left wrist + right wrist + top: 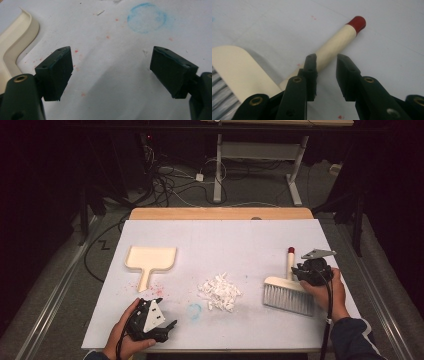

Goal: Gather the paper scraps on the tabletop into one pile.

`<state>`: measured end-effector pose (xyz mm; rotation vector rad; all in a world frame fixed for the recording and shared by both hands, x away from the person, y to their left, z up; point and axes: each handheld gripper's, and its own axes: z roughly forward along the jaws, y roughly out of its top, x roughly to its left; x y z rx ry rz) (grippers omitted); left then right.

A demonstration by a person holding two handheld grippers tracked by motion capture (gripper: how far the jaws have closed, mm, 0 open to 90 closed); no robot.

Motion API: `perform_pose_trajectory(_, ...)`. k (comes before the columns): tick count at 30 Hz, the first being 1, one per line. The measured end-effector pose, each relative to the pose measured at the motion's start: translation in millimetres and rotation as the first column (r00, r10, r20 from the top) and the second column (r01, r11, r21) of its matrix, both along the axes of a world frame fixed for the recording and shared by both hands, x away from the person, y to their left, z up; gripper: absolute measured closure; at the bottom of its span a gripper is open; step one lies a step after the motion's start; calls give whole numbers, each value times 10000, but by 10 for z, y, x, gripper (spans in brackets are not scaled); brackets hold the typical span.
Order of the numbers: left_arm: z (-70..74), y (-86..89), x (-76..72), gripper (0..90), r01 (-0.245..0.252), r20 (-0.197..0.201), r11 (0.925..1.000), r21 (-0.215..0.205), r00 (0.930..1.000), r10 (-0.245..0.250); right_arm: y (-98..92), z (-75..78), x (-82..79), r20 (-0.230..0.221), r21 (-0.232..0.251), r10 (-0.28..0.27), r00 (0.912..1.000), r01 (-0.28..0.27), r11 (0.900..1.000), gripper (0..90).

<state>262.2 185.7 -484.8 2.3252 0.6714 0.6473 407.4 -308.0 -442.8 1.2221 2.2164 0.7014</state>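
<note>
The hand brush (288,290) lies flat just under the right gripper (311,270), its cream handle (334,47) running forward from between the jaws to a red end cap (357,23), its grey bristles (287,300) fanned toward the person. Those jaws straddle the handle, slightly apart and, as far as the right gripper view shows, not yet pressing it. The step in hand looks like taking up the brush; the next move calls for closing squarely on the handle, then lifting without letting the heavy head swing.

To that gripper's left sits a heap of white scraps (220,292), well apart. The left gripper (152,320) hangs wide open and empty over bare tabletop (225,245); beyond it to its left lies the cream dustpan (150,258), and ahead a blue chalk ring (147,18).
</note>
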Motion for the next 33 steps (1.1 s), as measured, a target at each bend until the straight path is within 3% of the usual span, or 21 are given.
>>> perform_pose_trajectory(5,3,-5,-10,174,42,8,10000,-2,10000,-42,25,-69,55,-171,-61,-126,9998,125,9999,746)
perform_pose_trajectory(12,7,6,-8,174,14,11,10000,-2,10000,-14,37,-111,90,-397,-47,-230,9989,228,9997,704)
perform_pose_trajectory(16,19,21,-12,174,-27,73,10000,-39,10000,27,46,-19,35,189,-96,-267,9995,269,9996,638)
perform_pose_trajectory(18,23,27,-15,173,-80,105,9999,-98,9999,81,51,91,-57,900,481,192,9958,-235,9986,569)
perform_pose_trajectory(20,28,33,-14,172,-100,113,9999,-135,9999,101,85,214,-202,1747,852,823,9812,-983,9915,507)
perform_pose_trajectory(22,28,33,-10,171,-142,132,9998,-132,9998,144,132,325,-351,2488,975,1441,9578,-1728,9801,460)
perform_pose_trajectory(23,30,31,-8,171,-150,138,9998,-111,9998,152,154,370,-418,2699,1133,1558,9502,-1921,9748,439)
perform_pose_trajectory(25,33,24,-5,171,-174,172,9998,-103,9997,176,181,433,-524,3043,1517,1745,9365,-2285,9617,403)
perform_pose_trajectory(28,36,16,-5,171,-228,262,9997,-9,9994,228,217,469,-652,3492,1462,1953,9165,-2592,9547,366)
perform_pose_trajectory(33,31,8,-1,171,-289,307,9995,100,9991,286,225,474,-811,3911,1386,2210,8934,-2946,9455,349)
